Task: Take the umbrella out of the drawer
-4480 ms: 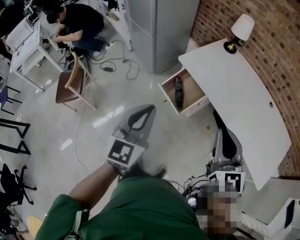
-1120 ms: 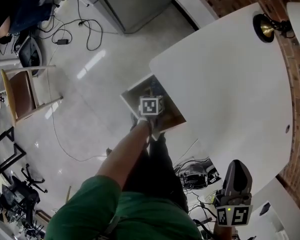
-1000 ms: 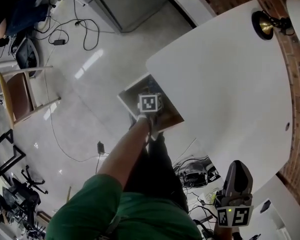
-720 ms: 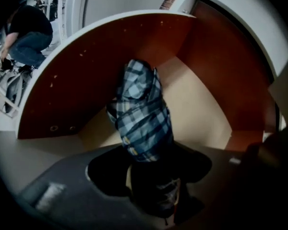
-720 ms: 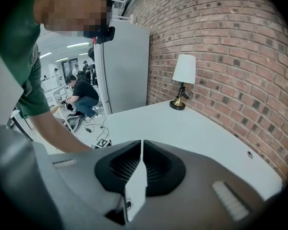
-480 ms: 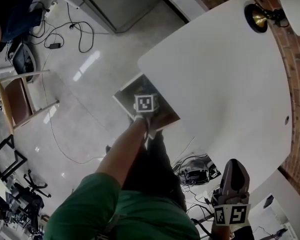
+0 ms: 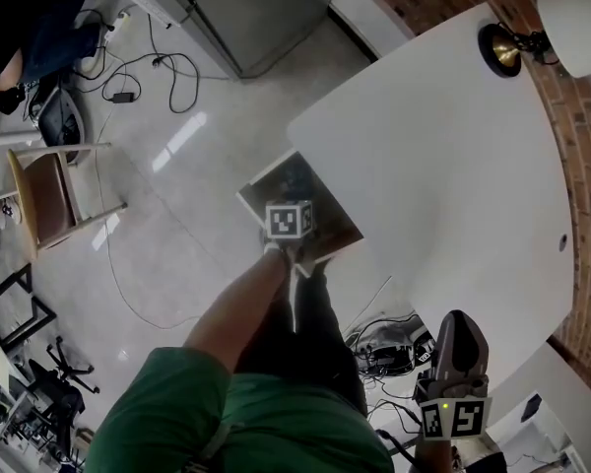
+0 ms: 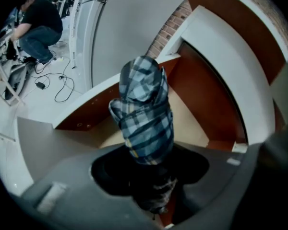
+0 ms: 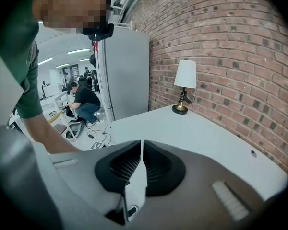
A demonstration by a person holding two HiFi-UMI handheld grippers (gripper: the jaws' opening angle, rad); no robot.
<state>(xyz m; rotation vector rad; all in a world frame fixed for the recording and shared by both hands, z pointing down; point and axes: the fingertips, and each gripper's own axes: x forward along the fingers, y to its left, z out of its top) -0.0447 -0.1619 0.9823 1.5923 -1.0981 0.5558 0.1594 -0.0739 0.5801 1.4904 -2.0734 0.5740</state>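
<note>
while the left gripper (image 8: 149, 174) jaws are closing on the plaid umbrella (image 8: 144, 114), it stands between them above the open drawer (image 8: 201, 90); right gripper (image 9: 140, 150), jaws together, empty, beside the table (image 7: 453, 166).

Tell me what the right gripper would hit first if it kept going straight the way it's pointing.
Most likely the white tabletop, well short of the lamp; the right gripper points down onto it, though depth is hard to judge.
</note>
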